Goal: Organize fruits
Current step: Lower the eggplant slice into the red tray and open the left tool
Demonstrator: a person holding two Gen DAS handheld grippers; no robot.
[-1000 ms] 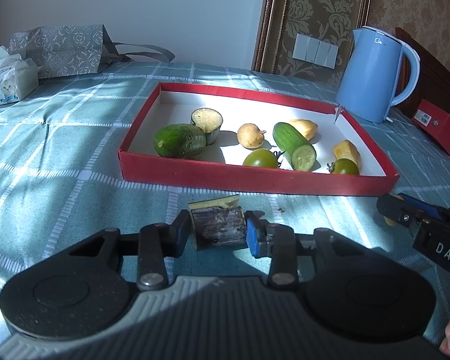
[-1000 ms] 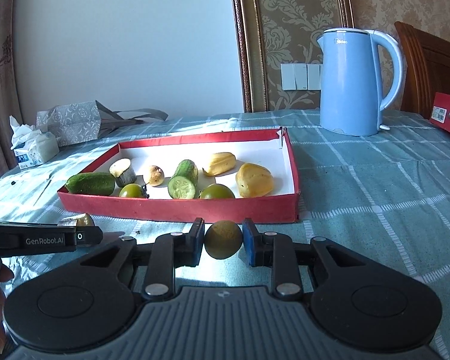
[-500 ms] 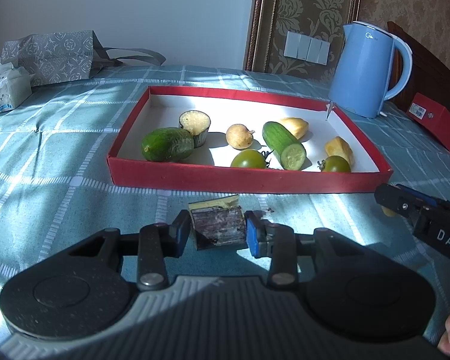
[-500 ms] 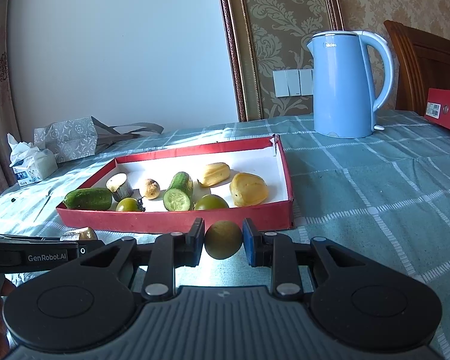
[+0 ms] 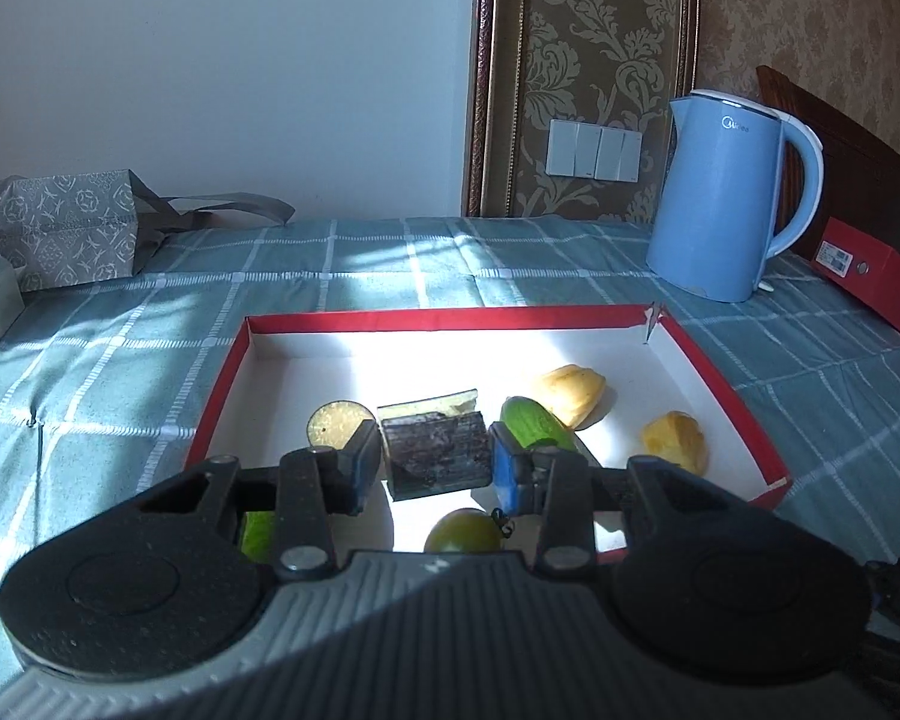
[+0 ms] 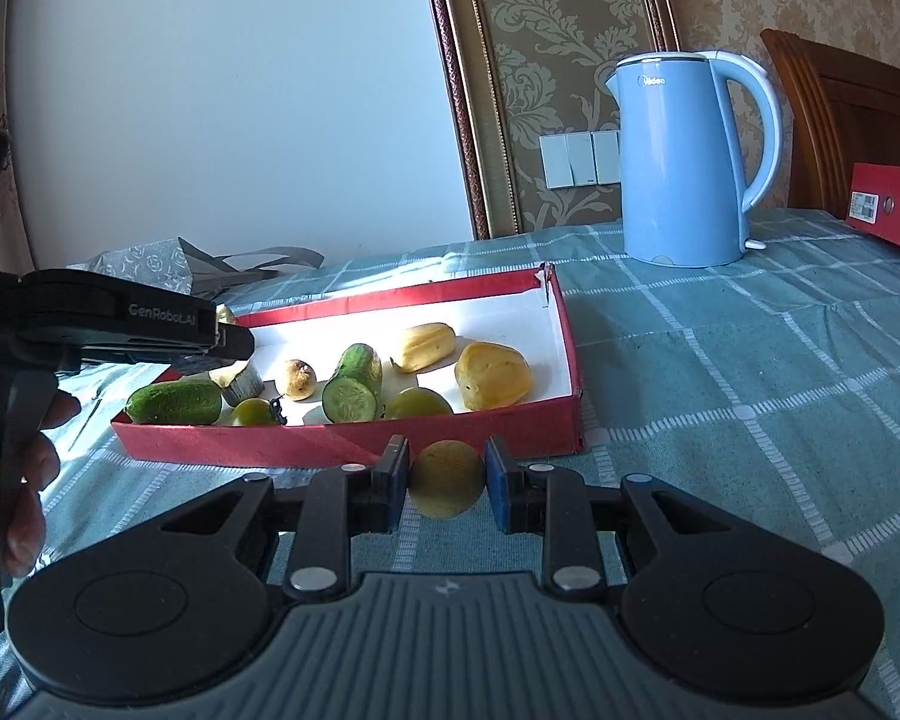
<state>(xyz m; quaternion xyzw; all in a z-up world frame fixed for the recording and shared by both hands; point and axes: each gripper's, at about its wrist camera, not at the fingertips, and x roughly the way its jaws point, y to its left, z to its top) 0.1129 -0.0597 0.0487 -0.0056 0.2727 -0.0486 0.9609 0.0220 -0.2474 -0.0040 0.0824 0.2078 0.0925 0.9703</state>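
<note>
Left gripper (image 5: 435, 461): jaws narrowed on a dark chunk (image 5: 437, 455), blocky, rough charred-looking skin, pale cut top; carried above the red tray (image 5: 720, 387), presumably for setting down in the bare white floor toward the back. Right gripper (image 6: 445, 479): jaws clamped on a small round fruit (image 6: 446, 478), yellow-green, smooth, matte; held short of the tray's near wall, apparently waiting its turn. Tray: shallow cardboard, red outside, white inside, one far corner torn. Contents: whole cucumber end (image 6: 174, 402), pebbled skin; cut cucumber (image 6: 354, 384), seeded face outward; two green tomatoes (image 6: 255, 412), glossy; small brown tuber (image 6: 298, 377); two yellow lumpy pieces (image 6: 493, 375); round sliced stub (image 5: 339, 424). Surroundings: teal checked cloth (image 6: 750, 372), soft, creased; blue plastic kettle (image 6: 684, 162), well apart from the tray.
</note>
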